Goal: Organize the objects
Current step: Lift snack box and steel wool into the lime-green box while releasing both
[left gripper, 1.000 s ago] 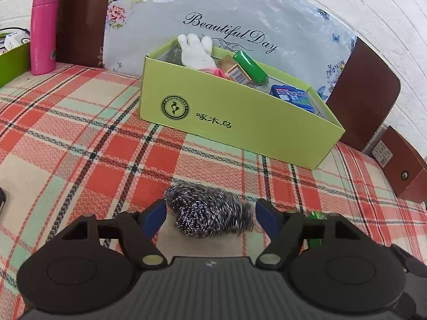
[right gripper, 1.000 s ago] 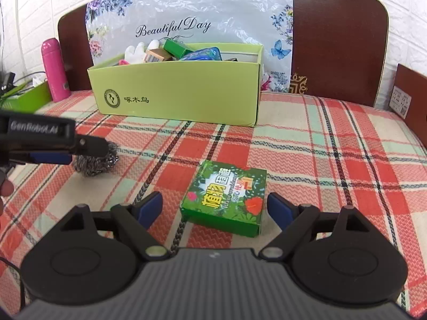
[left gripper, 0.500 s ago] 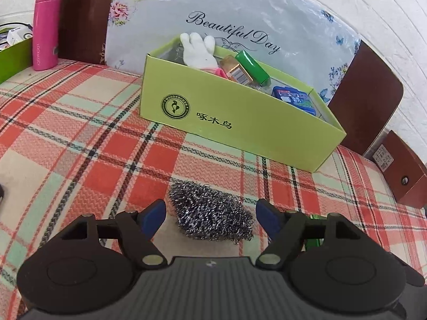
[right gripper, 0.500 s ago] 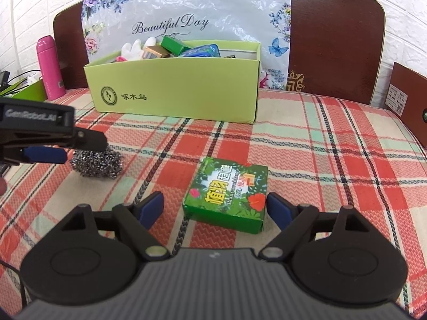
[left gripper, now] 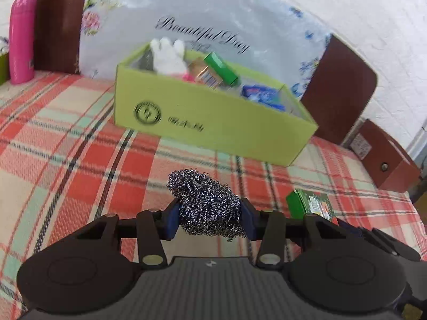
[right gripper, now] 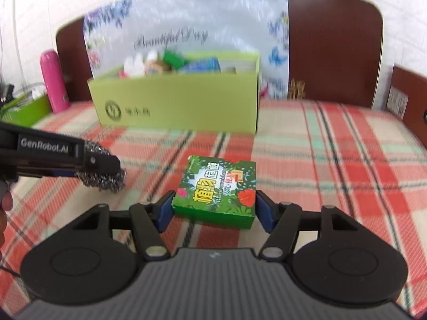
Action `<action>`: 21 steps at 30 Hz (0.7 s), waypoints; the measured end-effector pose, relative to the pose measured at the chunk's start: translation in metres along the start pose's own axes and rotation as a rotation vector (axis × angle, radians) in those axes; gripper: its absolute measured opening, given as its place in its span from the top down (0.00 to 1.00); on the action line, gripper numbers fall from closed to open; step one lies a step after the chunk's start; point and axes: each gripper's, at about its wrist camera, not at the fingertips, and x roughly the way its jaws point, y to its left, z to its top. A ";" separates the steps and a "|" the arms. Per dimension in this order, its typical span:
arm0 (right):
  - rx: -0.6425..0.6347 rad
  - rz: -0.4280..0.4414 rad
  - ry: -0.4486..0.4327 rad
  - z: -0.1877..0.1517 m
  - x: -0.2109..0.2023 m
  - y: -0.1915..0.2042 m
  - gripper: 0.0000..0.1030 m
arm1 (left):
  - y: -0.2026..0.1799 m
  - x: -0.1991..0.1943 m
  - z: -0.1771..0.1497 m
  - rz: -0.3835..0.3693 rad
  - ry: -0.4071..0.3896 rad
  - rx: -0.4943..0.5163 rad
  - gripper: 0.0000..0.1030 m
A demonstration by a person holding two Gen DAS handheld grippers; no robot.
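left gripper (left gripper: 209,217): jaws closing, pads pressing both sides of steel wool scourer (left gripper: 206,204)
right gripper (right gripper: 213,210): jaws closing, pads touching green card box (right gripper: 217,189)

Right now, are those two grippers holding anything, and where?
The left gripper is closing on the steel wool scrubber, pads at its sides. The right gripper is closing on the green box, at its side edges.

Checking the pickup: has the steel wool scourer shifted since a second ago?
Cannot tell: the steel wool scourer is now pinched by the closing left gripper, but the view shifted against the yellow-green box.
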 end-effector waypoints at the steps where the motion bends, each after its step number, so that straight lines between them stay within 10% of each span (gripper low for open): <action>1: 0.000 0.006 -0.028 0.004 -0.004 0.000 0.40 | -0.003 -0.005 0.007 -0.016 -0.020 0.008 0.53; 11: -0.082 0.025 -0.232 0.080 -0.006 -0.002 0.40 | -0.026 -0.018 0.083 -0.111 -0.174 0.092 0.53; 21: -0.082 0.013 -0.265 0.150 0.060 -0.010 0.39 | 0.003 0.026 0.129 -0.008 -0.181 0.076 0.52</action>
